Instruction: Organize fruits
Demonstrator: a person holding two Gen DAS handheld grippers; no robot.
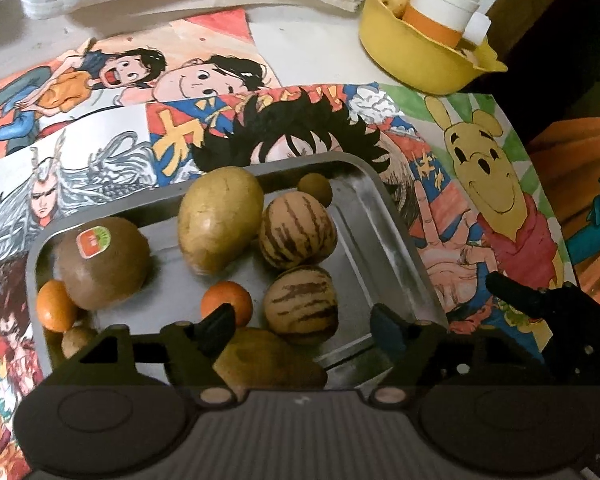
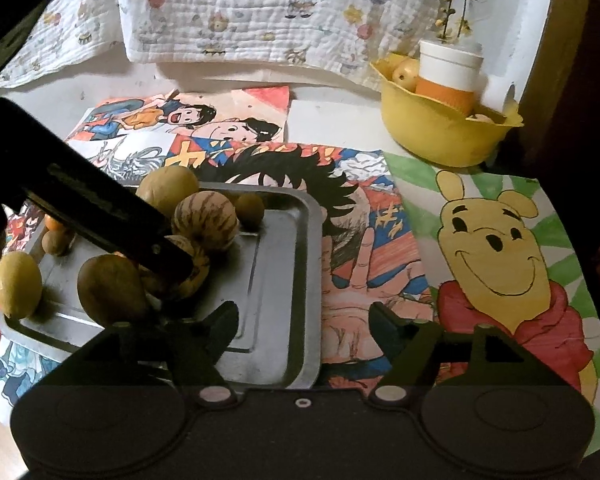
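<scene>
Left gripper [image 1: 302,330] hangs wide apart over the metal tray [image 1: 396,240], striped melon [image 1: 301,305] dead ahead: straddle it squarely, squeeze gently; right gripper [image 2: 302,320] gapes empty.

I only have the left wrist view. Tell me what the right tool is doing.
Observer: The right tool is open and empty, hovering over the tray's right edge.
Operator: Report what my left tool hides at the tray's near end.
Observer: A yellow-green fruit sits at the near corner, left of a brown fruit.
Operator: Describe my left tool from that side.
Observer: The left tool reaches across the tray, its tip over the nearer striped fruit. I cannot tell if they touch.
</scene>
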